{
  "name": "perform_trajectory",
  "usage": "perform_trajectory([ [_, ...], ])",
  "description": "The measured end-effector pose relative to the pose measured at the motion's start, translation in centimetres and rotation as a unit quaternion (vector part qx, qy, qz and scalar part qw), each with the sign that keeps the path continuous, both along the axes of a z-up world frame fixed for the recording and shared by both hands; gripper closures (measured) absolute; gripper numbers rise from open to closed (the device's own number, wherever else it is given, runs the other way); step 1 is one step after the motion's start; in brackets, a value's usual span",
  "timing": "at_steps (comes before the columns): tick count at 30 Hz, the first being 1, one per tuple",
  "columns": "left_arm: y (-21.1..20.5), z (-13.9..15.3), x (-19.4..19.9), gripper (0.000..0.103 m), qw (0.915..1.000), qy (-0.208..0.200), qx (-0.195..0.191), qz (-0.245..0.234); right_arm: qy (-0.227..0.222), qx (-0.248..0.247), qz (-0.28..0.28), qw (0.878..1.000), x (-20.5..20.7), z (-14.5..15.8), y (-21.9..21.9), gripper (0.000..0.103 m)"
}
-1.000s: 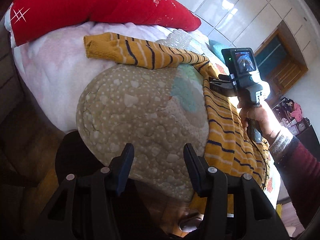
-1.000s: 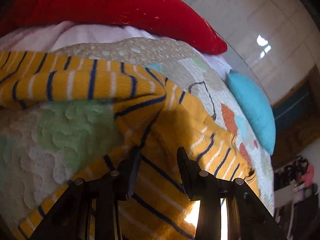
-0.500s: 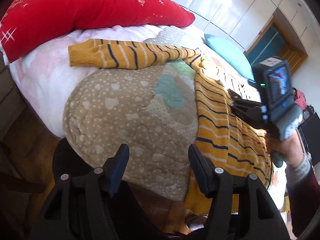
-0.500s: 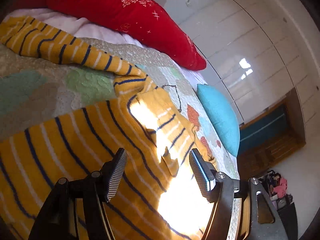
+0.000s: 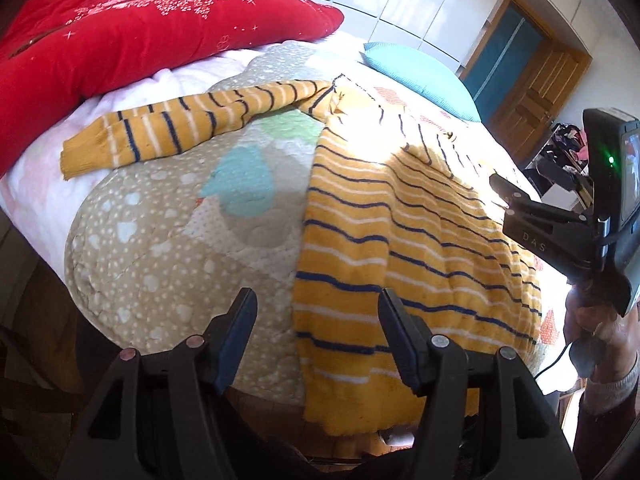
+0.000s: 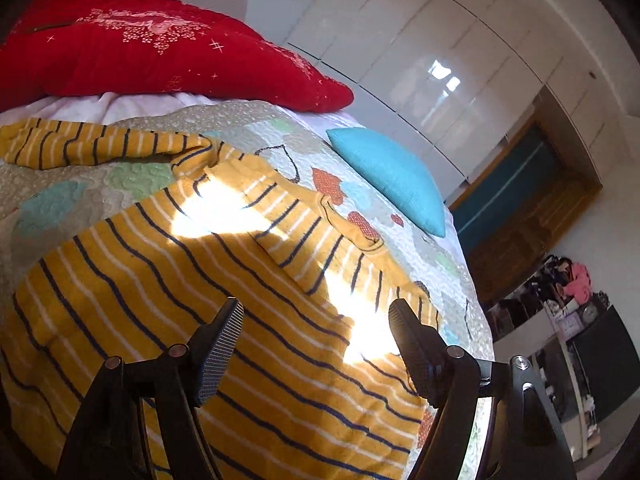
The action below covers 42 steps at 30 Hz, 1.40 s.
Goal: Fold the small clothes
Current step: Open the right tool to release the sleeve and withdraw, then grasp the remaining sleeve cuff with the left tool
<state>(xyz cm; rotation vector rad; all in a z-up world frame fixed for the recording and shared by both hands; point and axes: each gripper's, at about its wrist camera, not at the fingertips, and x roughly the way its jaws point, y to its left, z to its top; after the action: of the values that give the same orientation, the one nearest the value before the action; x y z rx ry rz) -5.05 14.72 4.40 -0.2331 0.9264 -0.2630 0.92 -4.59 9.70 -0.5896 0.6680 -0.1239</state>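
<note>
A small yellow sweater (image 5: pixel 400 232) with navy and white stripes lies spread on a quilted bed cover (image 5: pixel 160 240). One sleeve (image 5: pixel 180 132) stretches out flat to the left. The sweater also fills the right wrist view (image 6: pixel 200 300), with the other sleeve (image 6: pixel 320 240) folded across its body. My left gripper (image 5: pixel 316 320) is open and empty, above the sweater's lower left hem near the bed's edge. My right gripper (image 6: pixel 316 336) is open and empty, above the sweater's body. The right gripper's housing (image 5: pixel 580 220) shows at the right of the left wrist view.
A red pillow (image 5: pixel 140 28) lies at the back left and a turquoise cushion (image 6: pixel 392 176) at the back right. White wardrobe doors (image 6: pixel 420 60) and a wooden door (image 5: pixel 532 76) stand behind the bed. The bed edge drops to the floor (image 5: pixel 40 300) on the left.
My right gripper has let go of the sweater, opened wide and drawn back to the right. The sleeve now lies straight. My left gripper has shifted right, toward the hem.
</note>
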Motion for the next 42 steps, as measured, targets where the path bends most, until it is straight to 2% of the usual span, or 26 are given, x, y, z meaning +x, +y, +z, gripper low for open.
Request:
perform_trajectory([
  [11, -1.0, 0.5, 0.2, 0.04, 0.9999, 0.001, 0.013, 0.002, -0.006, 0.048, -0.067, 0.997, -1.1, 0.9, -4.8, 0.023],
  [16, -1.1, 0.5, 0.2, 0.04, 0.9999, 0.001, 0.014, 0.0, -0.015, 0.069, -0.079, 0.994, -1.6, 1.6, -5.8, 0.022],
  [25, -0.7, 0.2, 0.5, 0.038, 0.9998, 0.001, 0.018, 0.008, -0.017, 0.081, -0.09, 0.993, -1.8, 1.5, -6.4, 0.02],
  [28, 1.2, 0.1, 1.6, 0.031, 0.9985, -0.01, 0.028, 0.046, -0.008, 0.087, -0.092, 0.992, -1.9, 0.9, -6.7, 0.02],
  [34, 9.1, -1.0, 6.9, 0.028, 0.9868, -0.011, 0.015, 0.161, 0.019, 0.109, -0.106, 0.988, -2.2, -0.6, -7.8, 0.02],
  [38, 13.8, -2.4, 10.4, 0.024, 0.9769, 0.005, -0.011, 0.214, 0.034, 0.124, -0.114, 0.985, -2.1, -1.4, -8.4, 0.02],
  [42, 16.2, -3.9, 12.9, 0.015, 0.9693, 0.02, -0.073, 0.234, 0.044, 0.13, -0.117, 0.984, -1.9, -2.0, -8.4, 0.02],
])
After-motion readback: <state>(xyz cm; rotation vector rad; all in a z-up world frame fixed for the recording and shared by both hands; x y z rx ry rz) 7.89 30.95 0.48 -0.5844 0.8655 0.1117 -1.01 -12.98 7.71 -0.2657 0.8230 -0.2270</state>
